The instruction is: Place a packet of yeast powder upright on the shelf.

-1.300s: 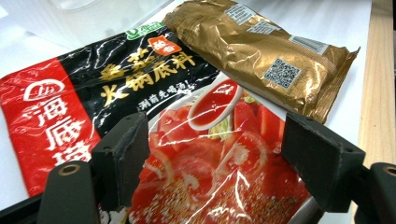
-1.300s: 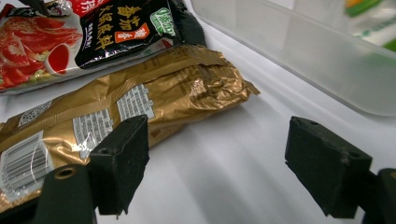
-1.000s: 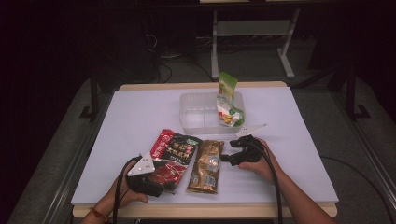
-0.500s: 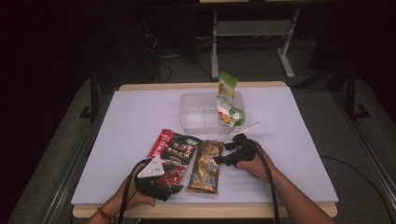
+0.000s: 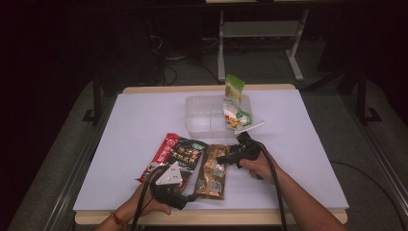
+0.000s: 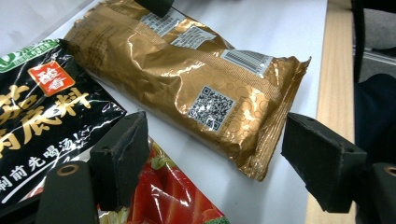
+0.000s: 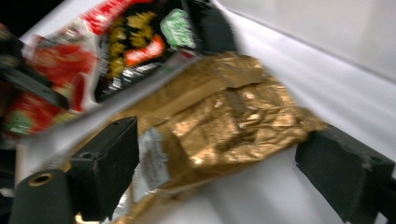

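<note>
A gold foil packet (image 5: 211, 171) lies on the white table (image 5: 308, 144), seen close up as the gold foil packet (image 6: 187, 79) and the gold foil packet (image 7: 224, 121). My left gripper (image 5: 189, 193) sits at its near end, and the left gripper (image 6: 217, 149) stands open around the corner with the QR code. My right gripper (image 5: 222, 158) is over its far end. The right gripper (image 7: 224, 163) is open, its jaws have just been opening, and the packet's end lies between them unpressed. A black packet (image 5: 185, 154) overlaps a red packet (image 5: 163, 153) to the left.
A clear plastic tub (image 5: 207, 120) stands behind the packets with a green and white pouch (image 5: 234, 103) leaning in it. The table's wooden front edge (image 5: 250, 216) runs close to both hands. Dark floor and a metal stand lie beyond the table.
The left hand has slid right, bringing its gripper to the gold packet's near end. The right hand has shifted left over the packet's far end.
</note>
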The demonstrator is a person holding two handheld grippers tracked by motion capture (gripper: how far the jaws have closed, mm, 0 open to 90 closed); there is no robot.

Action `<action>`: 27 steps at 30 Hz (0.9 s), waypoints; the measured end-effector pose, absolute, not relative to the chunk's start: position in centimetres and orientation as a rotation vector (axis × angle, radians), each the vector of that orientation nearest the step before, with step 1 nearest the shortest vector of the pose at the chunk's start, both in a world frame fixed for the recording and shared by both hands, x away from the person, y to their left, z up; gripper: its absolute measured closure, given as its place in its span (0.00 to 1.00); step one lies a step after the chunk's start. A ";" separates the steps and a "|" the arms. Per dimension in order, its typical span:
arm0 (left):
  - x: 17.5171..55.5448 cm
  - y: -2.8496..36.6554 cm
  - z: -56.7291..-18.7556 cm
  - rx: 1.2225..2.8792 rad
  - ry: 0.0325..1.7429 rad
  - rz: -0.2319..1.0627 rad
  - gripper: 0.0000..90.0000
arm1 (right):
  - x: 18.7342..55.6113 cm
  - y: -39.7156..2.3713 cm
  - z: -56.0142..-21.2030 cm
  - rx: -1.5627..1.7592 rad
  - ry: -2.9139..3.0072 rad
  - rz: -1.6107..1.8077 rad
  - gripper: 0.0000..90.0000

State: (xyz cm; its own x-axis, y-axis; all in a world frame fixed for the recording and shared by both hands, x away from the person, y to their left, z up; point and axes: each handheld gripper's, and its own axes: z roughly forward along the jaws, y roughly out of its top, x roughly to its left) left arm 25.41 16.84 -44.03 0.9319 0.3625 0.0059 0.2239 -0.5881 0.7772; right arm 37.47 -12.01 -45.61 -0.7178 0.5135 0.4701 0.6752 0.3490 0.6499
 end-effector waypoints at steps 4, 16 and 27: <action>25.4 16.8 -44.0 2.226 0.411 0.217 0.25 | 37.0 -11.3 -45.7 -1.081 -2.426 -1.318 0.15; 24.8 16.0 -44.5 2.303 0.408 0.351 0.24 | 36.3 -10.3 -45.5 -1.074 -2.493 -1.303 0.17; 24.6 15.7 -44.8 2.311 0.404 0.389 0.21 | 36.0 -9.2 -45.8 -0.998 -2.429 -1.316 0.33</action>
State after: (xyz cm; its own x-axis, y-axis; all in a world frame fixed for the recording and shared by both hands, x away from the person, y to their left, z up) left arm 24.63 15.72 -44.81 0.9042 0.3975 0.1562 0.1715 -0.6730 0.7195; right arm 35.99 -9.15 -45.78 -0.7509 0.4651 0.4689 0.6468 0.3746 0.6643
